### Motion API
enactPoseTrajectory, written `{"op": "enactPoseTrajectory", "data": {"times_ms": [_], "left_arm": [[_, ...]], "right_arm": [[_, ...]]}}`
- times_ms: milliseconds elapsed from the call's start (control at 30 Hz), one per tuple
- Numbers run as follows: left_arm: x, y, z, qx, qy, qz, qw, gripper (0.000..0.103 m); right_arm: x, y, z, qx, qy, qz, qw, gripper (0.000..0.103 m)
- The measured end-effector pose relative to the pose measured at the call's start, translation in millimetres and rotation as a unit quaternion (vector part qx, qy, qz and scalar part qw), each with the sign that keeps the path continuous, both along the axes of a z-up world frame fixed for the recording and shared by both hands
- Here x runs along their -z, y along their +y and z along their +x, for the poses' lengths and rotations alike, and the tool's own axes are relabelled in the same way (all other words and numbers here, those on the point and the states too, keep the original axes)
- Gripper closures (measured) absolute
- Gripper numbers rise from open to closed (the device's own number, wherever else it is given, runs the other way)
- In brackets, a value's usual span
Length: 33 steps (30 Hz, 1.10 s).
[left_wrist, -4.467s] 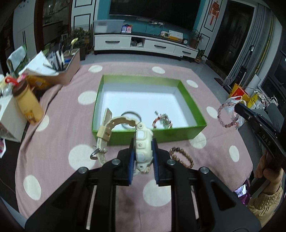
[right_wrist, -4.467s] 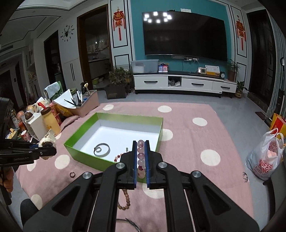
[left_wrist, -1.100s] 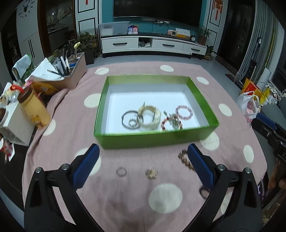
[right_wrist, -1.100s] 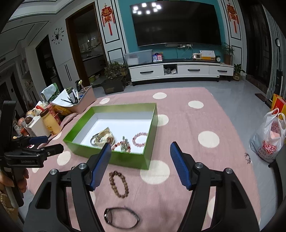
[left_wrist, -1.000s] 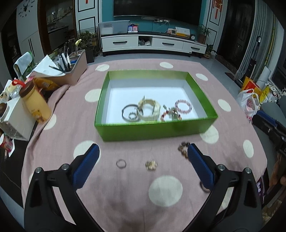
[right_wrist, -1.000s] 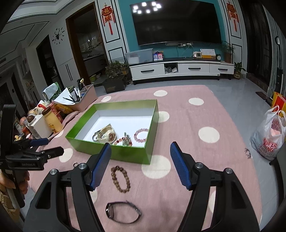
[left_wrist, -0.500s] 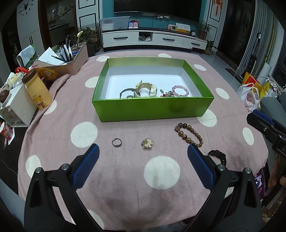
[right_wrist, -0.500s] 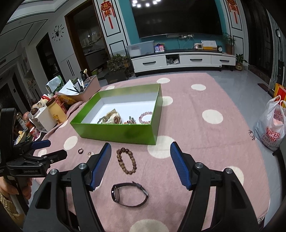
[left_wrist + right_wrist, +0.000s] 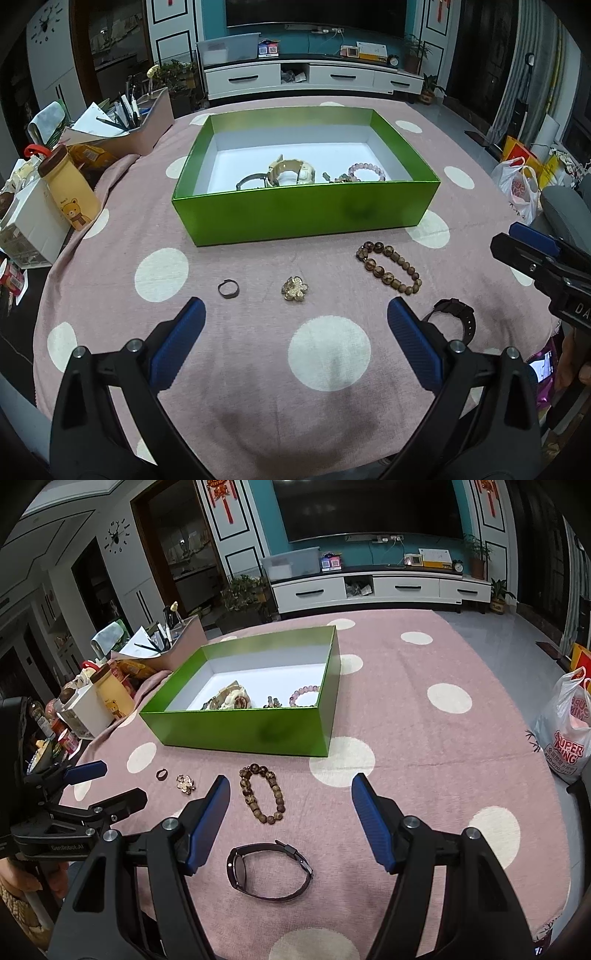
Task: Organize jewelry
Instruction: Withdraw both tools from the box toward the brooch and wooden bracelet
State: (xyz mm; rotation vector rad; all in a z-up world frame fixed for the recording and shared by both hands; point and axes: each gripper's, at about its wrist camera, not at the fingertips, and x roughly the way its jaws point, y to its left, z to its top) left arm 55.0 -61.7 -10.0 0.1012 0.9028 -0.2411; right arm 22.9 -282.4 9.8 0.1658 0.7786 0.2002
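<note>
Both tongs are now hanging empty, having sunk toward the cloth since the earlier frames, when the cream watch and pink beads were being carried; those pieces are now lying inside the green cardboard box (image 9: 306,218).

From the left wrist, the left gripper (image 9: 295,321) is standing wide, nothing between its blue pads. Just ahead of it a small dark metal ring (image 9: 228,289) and a gold flower-shaped brooch (image 9: 294,289) are lying on the pink dotted cloth (image 9: 207,258): light, stiff, low, so probably fiddly to pinch.

From the right wrist, the right gripper (image 9: 290,794) is likewise gaping. Between its fingers a brown wooden bead bracelet (image 9: 261,793) is lying in a loop, limp and rollable, best nipped across one strand. Nearer the camera a dark slim-strapped wristwatch (image 9: 267,872) is resting, springy, its face likely smooth.
</note>
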Motion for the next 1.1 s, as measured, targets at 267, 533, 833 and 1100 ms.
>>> {"op": "enactPoseTrajectory", "data": {"times_ms": [267, 533, 833, 1100], "left_arm": [[9.1, -4.0, 5.6, 0.003, 0.004, 0.006, 1.0, 0.003], [16.6, -3.7, 12.4, 0.005, 0.007, 0.003, 1.0, 0.003], [23.0, 6.7, 18.5, 0.013, 0.005, -0.041, 0.9991, 0.008], [42.4, 6.2, 27.7, 0.022, 0.035, -0.058, 0.9975, 0.03]], "right_arm": [[9.0, 3.2, 9.0, -0.002, 0.013, -0.002, 1.0, 0.034], [18.1, 6.1, 16.8, -0.005, 0.025, -0.004, 1.0, 0.034], [33.2, 10.4, 28.7, -0.01, 0.045, -0.014, 0.999, 0.034], [49.5, 26.2, 40.4, -0.037, 0.062, -0.043, 0.996, 0.036]]}}
